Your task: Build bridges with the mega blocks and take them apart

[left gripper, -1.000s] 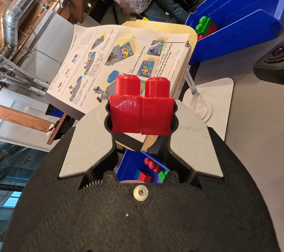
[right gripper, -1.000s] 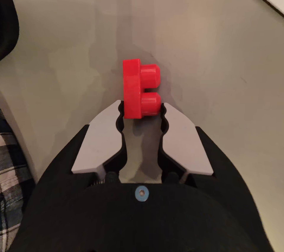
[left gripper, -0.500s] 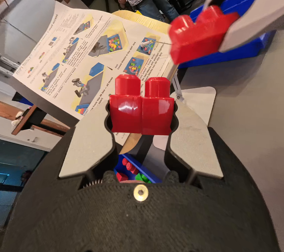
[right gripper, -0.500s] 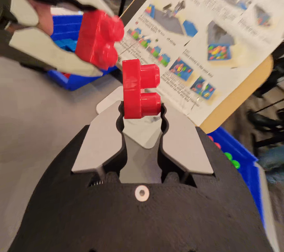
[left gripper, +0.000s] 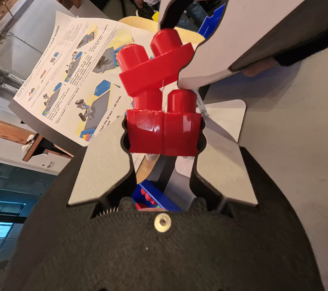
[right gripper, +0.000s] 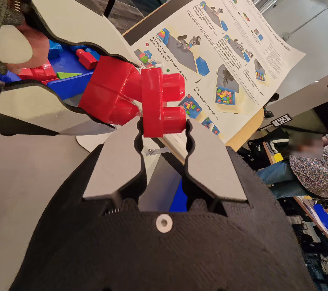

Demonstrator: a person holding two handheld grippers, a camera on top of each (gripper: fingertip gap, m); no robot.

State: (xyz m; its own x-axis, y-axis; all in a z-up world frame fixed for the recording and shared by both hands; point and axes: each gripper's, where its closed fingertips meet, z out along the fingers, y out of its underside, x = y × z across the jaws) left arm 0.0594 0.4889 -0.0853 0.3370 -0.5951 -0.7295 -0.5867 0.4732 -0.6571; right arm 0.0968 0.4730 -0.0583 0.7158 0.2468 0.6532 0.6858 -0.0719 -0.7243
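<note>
Left gripper: we see the left gripper point(left gripper: 164, 133) closed wide on a tall red two-stud block point(left gripper: 163, 133), with both pads pressing its sides and the studs pointing to 12 o'clock.
Right gripper: the right gripper point(right gripper: 163, 128) is closed narrower on a flat red two-stud block point(right gripper: 159, 101); one pad is on its base and the other on a stud.
Contact: in the left wrist view the flat block comes from 1 o'clock and sits tilted over the left stud of the tall block; it touches, but we judge it is not pressed home.
Progress: we judge the build is at its start, with the first joint not finished.
Left to do: seat this block, add the other pier, later take all apart.
Supply: a blue bin point(right gripper: 67, 85) with loose blocks is at 9 o'clock in the right wrist view.
Background: an instruction sheet point(left gripper: 74, 77) stands behind.
</note>
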